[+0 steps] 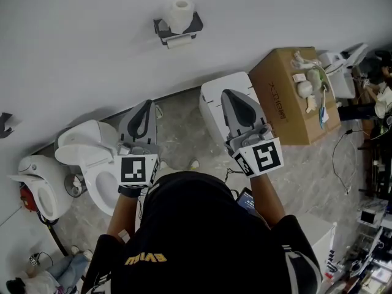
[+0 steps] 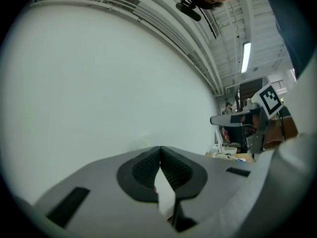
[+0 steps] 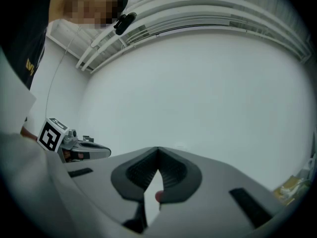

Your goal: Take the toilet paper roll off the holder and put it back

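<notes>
Person [image 1: 196, 237] faces white wall [image 1: 92, 41] (toilet paper roll [image 1: 180, 12] mounted) above marbled floor [image 1: 306, 176].

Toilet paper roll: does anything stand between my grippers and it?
Nothing visible does. The toilet paper roll sits on its holder on bare wall, clear of the shut left gripper and right gripper; the toilet stands lower, on the floor.

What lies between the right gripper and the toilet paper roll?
In the head view, the shut right gripper sits over a white fixture; from there to the toilet paper roll on its holder is bare white wall.
</notes>
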The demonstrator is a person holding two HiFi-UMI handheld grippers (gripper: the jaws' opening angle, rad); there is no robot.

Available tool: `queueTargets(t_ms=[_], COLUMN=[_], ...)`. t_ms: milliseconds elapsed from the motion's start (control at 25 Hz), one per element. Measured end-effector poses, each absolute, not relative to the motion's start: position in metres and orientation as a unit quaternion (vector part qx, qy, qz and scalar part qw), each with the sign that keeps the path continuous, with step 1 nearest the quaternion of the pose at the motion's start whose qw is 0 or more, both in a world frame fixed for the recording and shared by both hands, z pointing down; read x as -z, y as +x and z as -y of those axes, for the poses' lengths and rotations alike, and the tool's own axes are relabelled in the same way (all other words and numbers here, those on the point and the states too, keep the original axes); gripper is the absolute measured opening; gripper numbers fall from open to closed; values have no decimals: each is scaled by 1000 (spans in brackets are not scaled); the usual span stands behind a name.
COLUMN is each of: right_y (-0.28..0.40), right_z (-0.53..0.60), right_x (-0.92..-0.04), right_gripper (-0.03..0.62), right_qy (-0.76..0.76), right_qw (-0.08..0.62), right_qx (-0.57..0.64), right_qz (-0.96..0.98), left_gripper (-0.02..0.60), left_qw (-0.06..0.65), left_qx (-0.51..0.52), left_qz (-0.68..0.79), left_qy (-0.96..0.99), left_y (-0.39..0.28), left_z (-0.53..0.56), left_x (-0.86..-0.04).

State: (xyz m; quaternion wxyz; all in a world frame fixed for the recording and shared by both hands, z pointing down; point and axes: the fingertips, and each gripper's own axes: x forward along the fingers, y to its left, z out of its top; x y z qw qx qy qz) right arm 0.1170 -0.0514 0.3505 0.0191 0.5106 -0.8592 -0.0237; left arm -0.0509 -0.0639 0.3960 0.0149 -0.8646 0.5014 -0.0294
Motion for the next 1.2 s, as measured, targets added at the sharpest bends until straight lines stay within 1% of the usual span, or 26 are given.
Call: queueTargets(t_ms=[1200], right_y=[125], right_z=[54], right_x=[-359], right_gripper=[-8], right_qy=[530], right_qw=[16], right_qx=[-20], right_qz=[848], left_gripper=[12], left_qw=[5], left_qx=[26], left_qz=[-483], left_qy=[-875], left_y=[-50], left_z=[71], left_x=[-400])
